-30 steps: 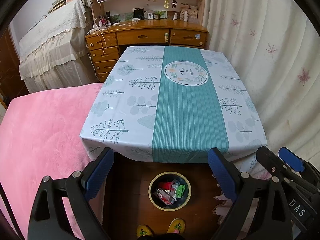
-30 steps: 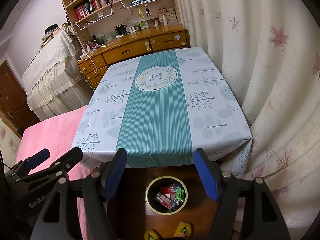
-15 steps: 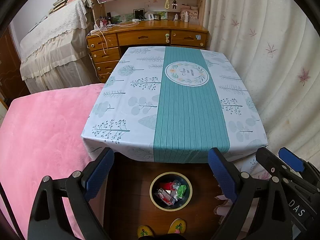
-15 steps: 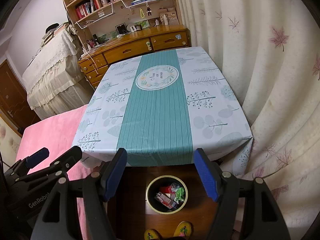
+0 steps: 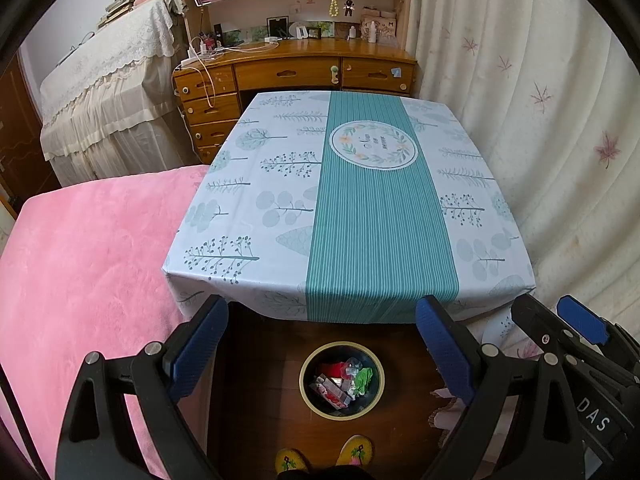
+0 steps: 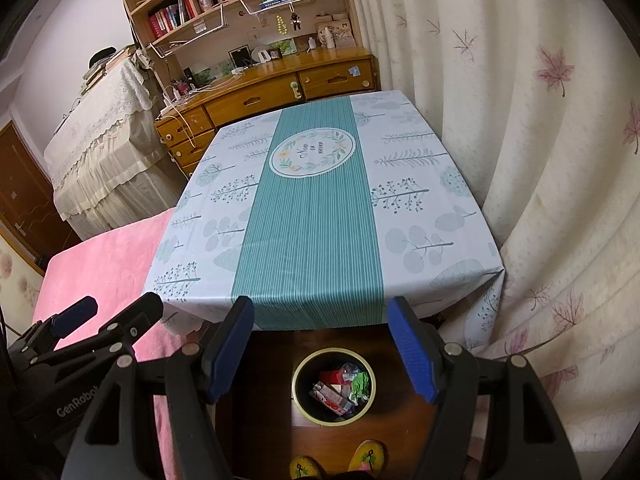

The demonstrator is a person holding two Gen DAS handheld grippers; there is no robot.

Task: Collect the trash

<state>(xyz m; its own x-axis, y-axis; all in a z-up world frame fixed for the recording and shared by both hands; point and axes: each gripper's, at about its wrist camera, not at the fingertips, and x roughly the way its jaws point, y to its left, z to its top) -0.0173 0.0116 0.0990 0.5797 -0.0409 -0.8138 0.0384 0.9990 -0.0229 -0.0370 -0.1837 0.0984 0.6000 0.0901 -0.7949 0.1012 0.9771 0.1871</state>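
Observation:
A round black bin with a yellowish rim (image 5: 303, 384) (image 6: 295, 388) stands on the dark wooden floor below the table's near edge. Crumpled wrappers and other trash (image 5: 340, 384) (image 6: 340, 390) lie inside it, red, white and green. My left gripper (image 5: 320, 312) hangs open above the bin, its blue pads wide apart and nothing between them. My right gripper (image 6: 320, 308) is open too and holds nothing. The two grippers sit side by side: the right one (image 5: 580, 328) shows at the left view's lower right, the left one (image 6: 80, 328) at the right view's lower left.
A table under a white and teal cloth (image 5: 380, 220) (image 6: 312, 220) fills the middle. A pink bed (image 5: 88, 260) lies to the left and a curtain (image 5: 560, 140) hangs to the right. A wooden desk (image 5: 296, 68) stands behind. A person's feet in yellow slippers (image 5: 324, 456) are by the bin.

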